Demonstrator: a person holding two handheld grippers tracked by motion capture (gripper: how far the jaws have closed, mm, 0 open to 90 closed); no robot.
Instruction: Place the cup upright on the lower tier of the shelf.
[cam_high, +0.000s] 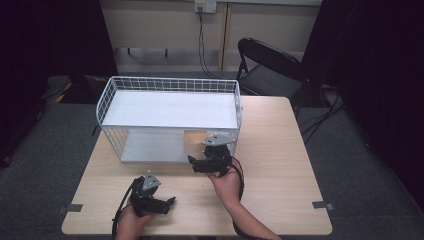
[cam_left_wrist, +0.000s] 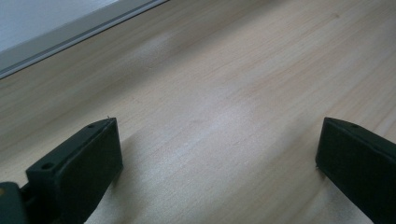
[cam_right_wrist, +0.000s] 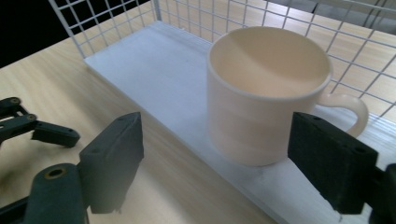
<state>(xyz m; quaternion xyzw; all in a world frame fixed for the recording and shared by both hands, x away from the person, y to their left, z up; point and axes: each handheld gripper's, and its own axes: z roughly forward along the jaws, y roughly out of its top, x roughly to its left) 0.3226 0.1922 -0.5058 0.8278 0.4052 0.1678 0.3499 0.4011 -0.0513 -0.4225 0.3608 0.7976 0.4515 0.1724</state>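
Note:
A cream mug (cam_right_wrist: 261, 102) stands upright on the white lower shelf (cam_right_wrist: 154, 70) of a wire rack (cam_high: 170, 85), at its right end, with its handle toward the mesh wall. In the high view the mug (cam_high: 194, 141) sits just behind my right gripper (cam_high: 202, 156). My right gripper (cam_right_wrist: 215, 135) is open, with one jaw on each side of the mug's front and neither pad touching it. My left gripper (cam_high: 167, 202) rests low near the table's front edge. Seen close up, the left gripper (cam_left_wrist: 217, 140) is open over bare wood with nothing between its jaws.
The rack has a white upper shelf (cam_high: 170, 110) above the mug and mesh walls close to the mug's right side. A black folding chair (cam_high: 270, 65) stands behind the wooden table (cam_high: 280, 165). Bare tabletop lies to the right of the rack.

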